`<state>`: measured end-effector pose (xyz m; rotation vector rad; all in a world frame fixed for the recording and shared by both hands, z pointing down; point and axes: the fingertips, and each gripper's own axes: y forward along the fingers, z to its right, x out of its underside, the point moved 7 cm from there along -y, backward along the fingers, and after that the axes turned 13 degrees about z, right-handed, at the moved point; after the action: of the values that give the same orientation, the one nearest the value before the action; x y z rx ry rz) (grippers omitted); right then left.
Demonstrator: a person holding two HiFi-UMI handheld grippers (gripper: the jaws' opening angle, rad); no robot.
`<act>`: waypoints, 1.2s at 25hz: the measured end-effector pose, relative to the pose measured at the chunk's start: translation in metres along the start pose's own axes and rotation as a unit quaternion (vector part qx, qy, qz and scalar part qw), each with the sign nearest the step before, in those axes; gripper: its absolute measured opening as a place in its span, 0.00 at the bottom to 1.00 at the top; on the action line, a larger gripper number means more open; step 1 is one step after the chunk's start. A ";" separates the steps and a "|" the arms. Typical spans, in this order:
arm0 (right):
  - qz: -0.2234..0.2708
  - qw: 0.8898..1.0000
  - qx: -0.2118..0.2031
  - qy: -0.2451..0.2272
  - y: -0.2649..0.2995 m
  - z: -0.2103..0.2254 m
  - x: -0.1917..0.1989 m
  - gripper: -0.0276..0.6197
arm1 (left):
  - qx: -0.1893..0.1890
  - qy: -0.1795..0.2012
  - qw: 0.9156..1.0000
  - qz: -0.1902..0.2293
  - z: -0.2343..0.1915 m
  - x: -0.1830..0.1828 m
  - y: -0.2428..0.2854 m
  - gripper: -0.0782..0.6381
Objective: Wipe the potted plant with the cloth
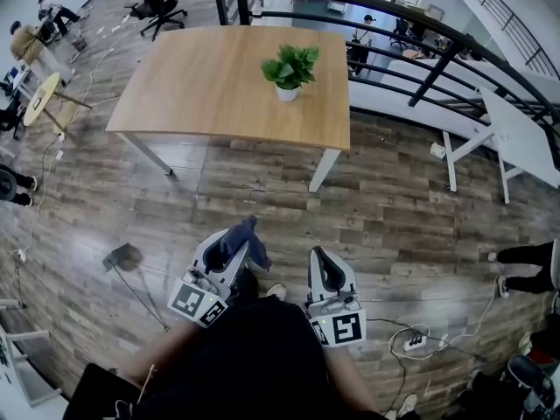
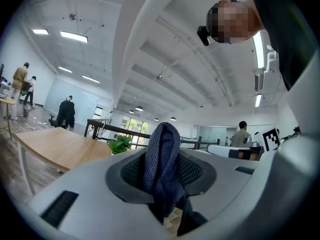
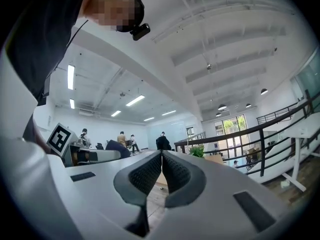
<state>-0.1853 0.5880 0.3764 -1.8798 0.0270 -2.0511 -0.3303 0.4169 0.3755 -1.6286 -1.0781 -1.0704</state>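
Leafy plant (image 1: pixel 291 64) in white pot (image 1: pixel 286 94)

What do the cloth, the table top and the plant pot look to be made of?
The cloth looks like dark blue knitted fabric, matt: ribbed weave, soft folds. The table top looks like light wood or wood-look laminate, satin: fine grain lines. The plant pot is white and smooth, perhaps ceramic or plastic; too small to tell.

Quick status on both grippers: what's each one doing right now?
Left gripper: closed on the dark blue cloth.
Right gripper: closed, empty.
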 end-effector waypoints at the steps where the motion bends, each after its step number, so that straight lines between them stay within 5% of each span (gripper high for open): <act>1: -0.004 1.000 0.000 0.005 0.003 0.002 0.003 0.07 | -0.005 0.001 1.000 0.001 -0.004 -0.001 0.002 0.32; 13: -0.034 0.999 -0.013 0.016 0.073 0.043 0.038 0.07 | -0.036 -0.020 0.999 -0.006 -0.071 0.028 0.064 0.32; 22: -0.027 0.999 -0.031 0.022 0.216 0.113 0.063 0.07 | -0.035 -0.061 0.997 -0.034 -0.180 0.050 0.190 0.32; 30: -0.048 0.994 -0.101 -0.012 0.326 0.166 0.092 0.09 | -0.067 -0.071 0.995 -0.037 -0.269 0.047 0.280 0.32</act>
<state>0.0507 0.2947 0.4025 -2.0609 0.1464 -2.1606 -0.1009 0.1041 0.4271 -1.8059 -1.1886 -1.1084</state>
